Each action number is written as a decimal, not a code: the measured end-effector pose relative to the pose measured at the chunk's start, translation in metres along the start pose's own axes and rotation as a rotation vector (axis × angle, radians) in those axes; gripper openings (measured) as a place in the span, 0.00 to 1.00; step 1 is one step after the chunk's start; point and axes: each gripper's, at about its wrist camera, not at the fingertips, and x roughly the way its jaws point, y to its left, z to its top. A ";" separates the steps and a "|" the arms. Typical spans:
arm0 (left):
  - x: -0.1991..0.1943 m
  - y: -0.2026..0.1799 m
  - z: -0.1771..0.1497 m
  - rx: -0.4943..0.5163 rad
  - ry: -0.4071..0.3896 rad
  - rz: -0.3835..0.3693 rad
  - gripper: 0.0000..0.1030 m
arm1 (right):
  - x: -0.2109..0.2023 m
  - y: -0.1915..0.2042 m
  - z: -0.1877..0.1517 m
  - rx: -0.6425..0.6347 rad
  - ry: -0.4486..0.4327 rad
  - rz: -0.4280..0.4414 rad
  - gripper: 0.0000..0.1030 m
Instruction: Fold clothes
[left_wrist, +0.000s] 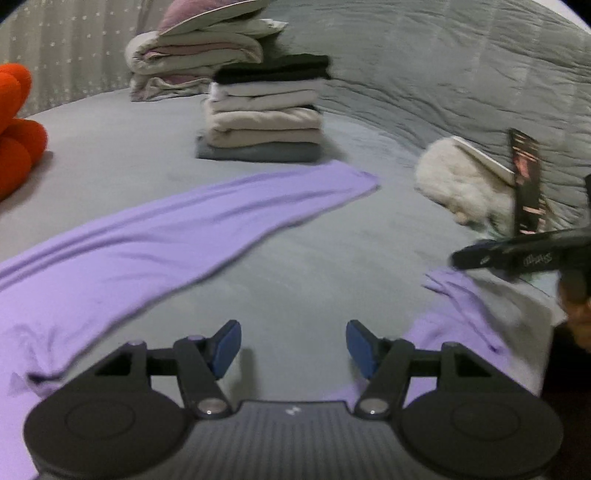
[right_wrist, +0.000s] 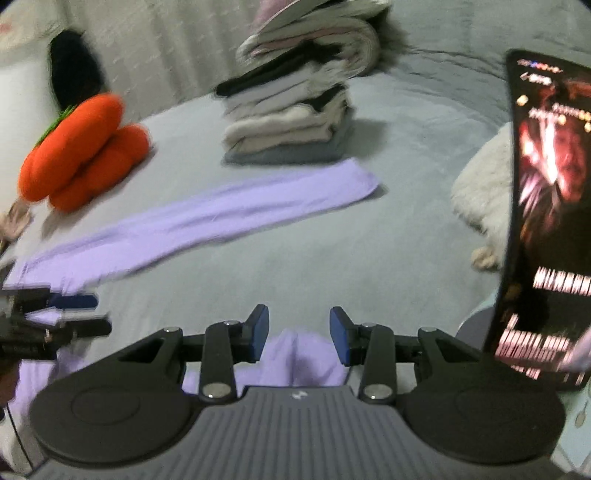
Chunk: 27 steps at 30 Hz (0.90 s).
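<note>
Lavender cloth, a long strip of garment, lies stretched flat across the grey bedspread, its far end just short of a stack of folded clothes. More of the same lavender fabric bunches at the near edge on both sides. The left gripper hovers over bare bedspread with its blue pads spread apart and nothing between them. The right gripper has its jaws partly apart above a raised fold of the lavender fabric; the pads do not press on it. A phone stands upright at the right, its screen lit with reddish images and pale lettering too blurred to read. White script on the side of the right gripper, seen from the left wrist, is also illegible. An orange plush cushion sits to the left, a white fluffy item behind the phone.
</note>
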 end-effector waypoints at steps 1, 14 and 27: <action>0.000 -0.005 -0.002 0.002 -0.001 -0.008 0.62 | 0.001 0.005 -0.006 -0.025 0.007 0.000 0.40; 0.021 -0.062 -0.013 0.104 0.065 -0.050 0.55 | -0.020 -0.006 -0.049 -0.093 -0.076 -0.163 0.03; 0.050 -0.089 0.008 0.060 0.067 -0.085 0.46 | -0.030 -0.016 -0.054 0.034 -0.091 -0.019 0.33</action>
